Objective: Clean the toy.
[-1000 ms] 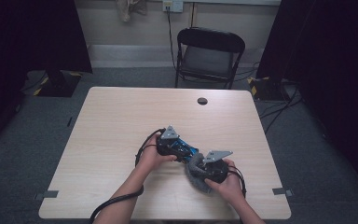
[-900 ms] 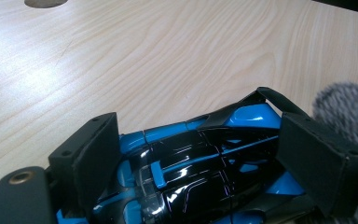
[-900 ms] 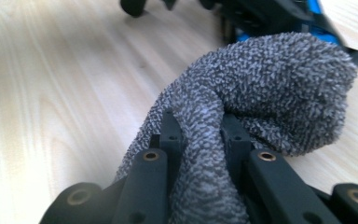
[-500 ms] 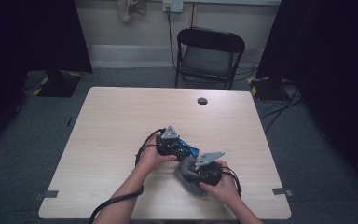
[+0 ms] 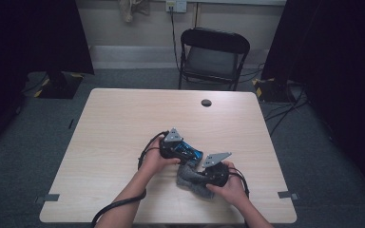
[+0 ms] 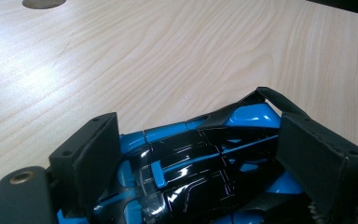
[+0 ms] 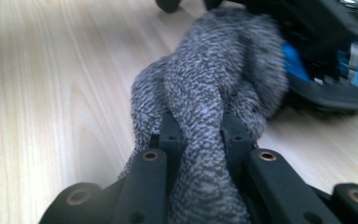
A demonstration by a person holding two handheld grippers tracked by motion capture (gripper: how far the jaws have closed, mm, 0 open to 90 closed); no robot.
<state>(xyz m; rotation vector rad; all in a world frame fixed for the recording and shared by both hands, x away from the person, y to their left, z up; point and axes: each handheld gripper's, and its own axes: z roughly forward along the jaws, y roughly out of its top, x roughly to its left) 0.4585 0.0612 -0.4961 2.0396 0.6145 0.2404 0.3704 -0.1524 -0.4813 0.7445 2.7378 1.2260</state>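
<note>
A blue and black toy car sits between the two black jaws of the left gripper. The jaws stand a little apart, one pressed on each side of the car, so they pinch it. In the left gripper view the car fills the lower middle of the frame, and its shiny top and blue stripes are easy to see. In the high view the same car is just a small blue spot below the middle of the frame, so those stripes cannot be made out.

A grey fuzzy cloth is pinched in the right gripper. The jaws are squeezed close together, with a fold of cloth bunched between them. In the right gripper view the far end of the cloth touches the side of the car at the upper right of the frame. In the high view the cloth lies on the table just below the car, and the right gripper is low and a bit right of the middle. The left gripper is just up and left of it.

The table is light wood with a dark round hole near its far edge. A black folding chair stands behind the table at the top middle. The floor is grey carpet, and the sides of the room are dark.
</note>
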